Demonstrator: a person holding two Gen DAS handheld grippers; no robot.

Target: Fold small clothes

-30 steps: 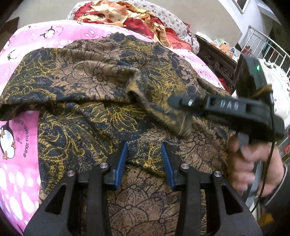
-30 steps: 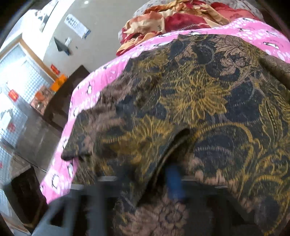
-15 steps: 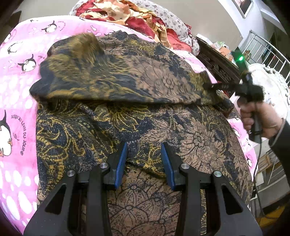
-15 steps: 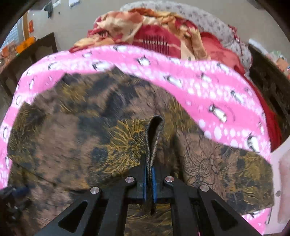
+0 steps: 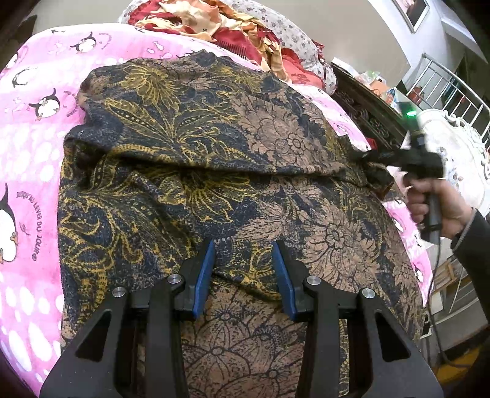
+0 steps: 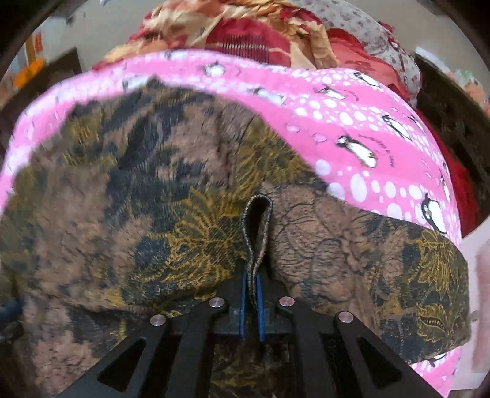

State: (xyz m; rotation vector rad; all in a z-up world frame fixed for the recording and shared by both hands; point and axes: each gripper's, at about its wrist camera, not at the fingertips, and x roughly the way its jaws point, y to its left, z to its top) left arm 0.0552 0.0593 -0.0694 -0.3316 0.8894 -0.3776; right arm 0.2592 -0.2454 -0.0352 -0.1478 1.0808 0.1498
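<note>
Right gripper (image 6: 251, 301): blue pads pressed together on a pinched loop of the patterned cloth (image 6: 183, 220). Holds the right edge of that cloth, out at the right side of the bed, gripped by a person's hand (image 5: 435, 199).

Left gripper (image 5: 243, 275): blue pads apart, with the cloth lying flat between them and a small wrinkle there. Hard to tell if the pads push down on the cloth or just sit above it. Sits at the near edge of the cloth, in the middle.

Cloth: dark blue, brown and gold, with big flowers. Spread over a pink penguin blanket (image 5: 33, 137) on the bed. Far part folded toward the near side, so 1 layer lies on top of another, with a soft, puffy fold line running left to right across the middle.

Past the cloth, at the far end: a pile of red and orange clothes (image 5: 232, 27).

Looks like 1 fold is partly made. Left to do, most likely: lay the top layer flat, smooth the bumps, fold again to make it smaller. Pile at the far end likely waits too.
</note>
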